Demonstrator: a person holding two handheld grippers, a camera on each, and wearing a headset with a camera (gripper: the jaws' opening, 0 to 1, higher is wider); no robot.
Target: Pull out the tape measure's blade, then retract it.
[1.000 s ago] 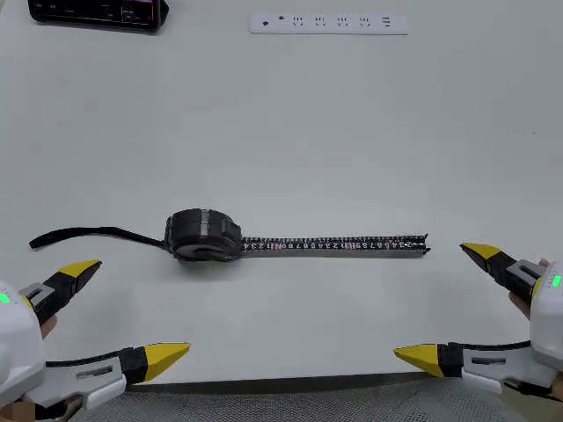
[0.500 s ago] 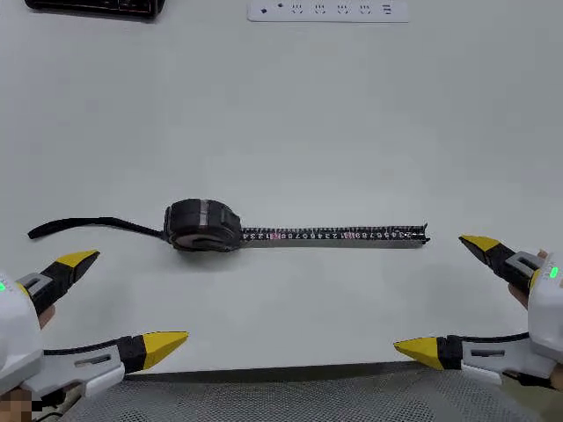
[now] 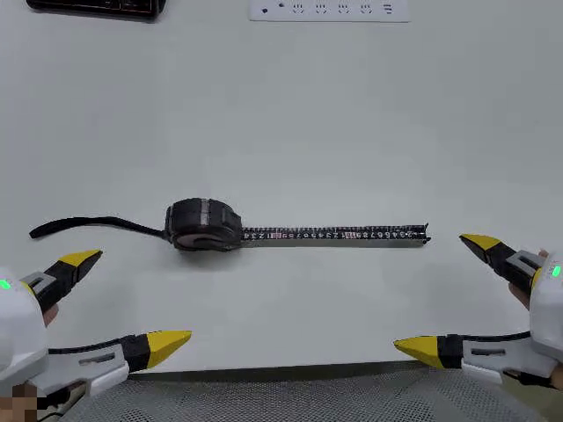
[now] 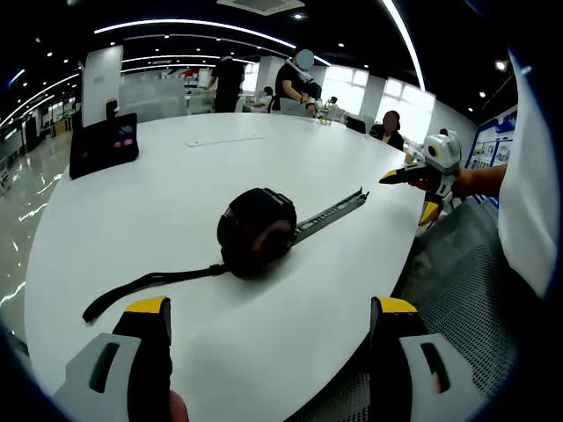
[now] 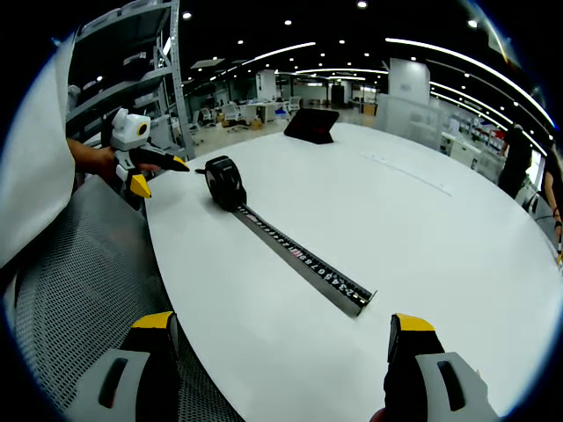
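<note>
Tape measure lies on the white table near the front edge, well apart from both grippers. At the far left, the left gripper hangs over that edge, jaws spread wide, nothing between them. A black strap trails left from the tape measure, and the blade lies pulled out flat to the right. Near its hooked end the right gripper hovers, equally wide and empty
</note>
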